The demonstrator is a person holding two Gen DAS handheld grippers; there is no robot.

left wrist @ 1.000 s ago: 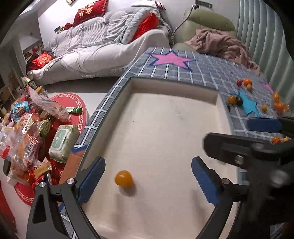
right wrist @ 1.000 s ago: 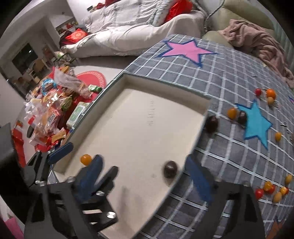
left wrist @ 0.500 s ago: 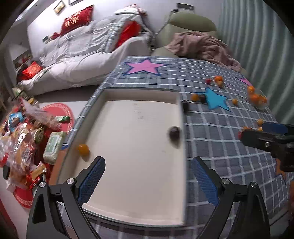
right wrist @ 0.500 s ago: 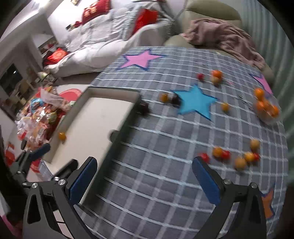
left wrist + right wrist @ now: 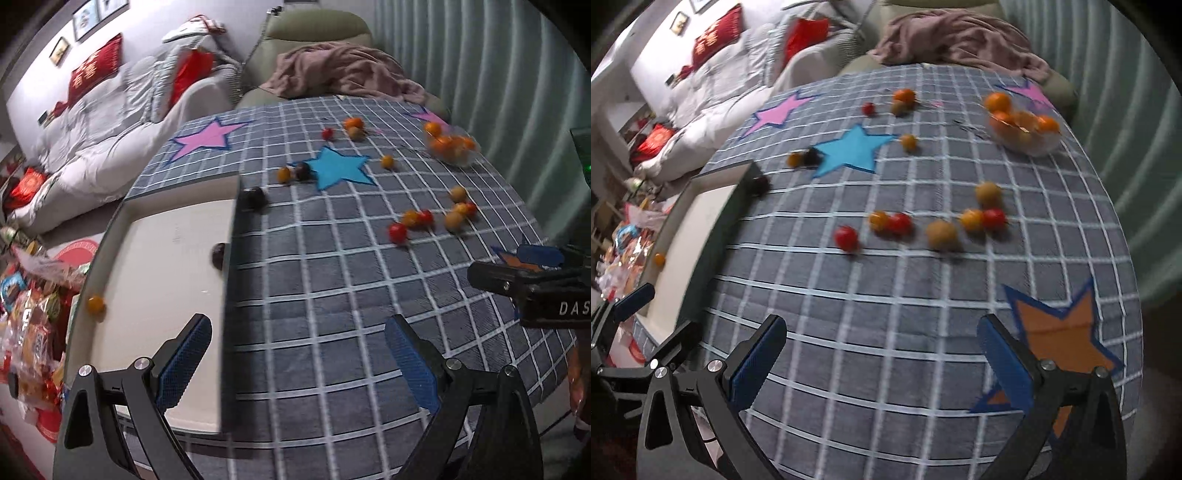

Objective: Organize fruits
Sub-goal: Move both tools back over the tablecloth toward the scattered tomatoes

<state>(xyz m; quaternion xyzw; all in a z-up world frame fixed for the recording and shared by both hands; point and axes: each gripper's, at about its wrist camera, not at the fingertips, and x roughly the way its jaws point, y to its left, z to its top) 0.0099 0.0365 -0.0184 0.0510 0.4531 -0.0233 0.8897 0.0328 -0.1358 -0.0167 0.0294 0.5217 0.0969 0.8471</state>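
My shallow cream tray [image 5: 155, 258] at nine o'clock holds one small orange fruit [image 5: 95, 304] and one dark round fruit [image 5: 218, 254]. The clear bowl [image 5: 1025, 142] of oranges sits at one o'clock on the grey checked counter [image 5: 886, 295]. Both my left hand-held gripper [image 5: 295, 369] and right hand-held gripper [image 5: 882, 363] are spread wide, empty.

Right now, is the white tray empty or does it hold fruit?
Not empty. The white tray holds two pieces: a small orange fruit by its left wall and a dark fruit against its right wall.
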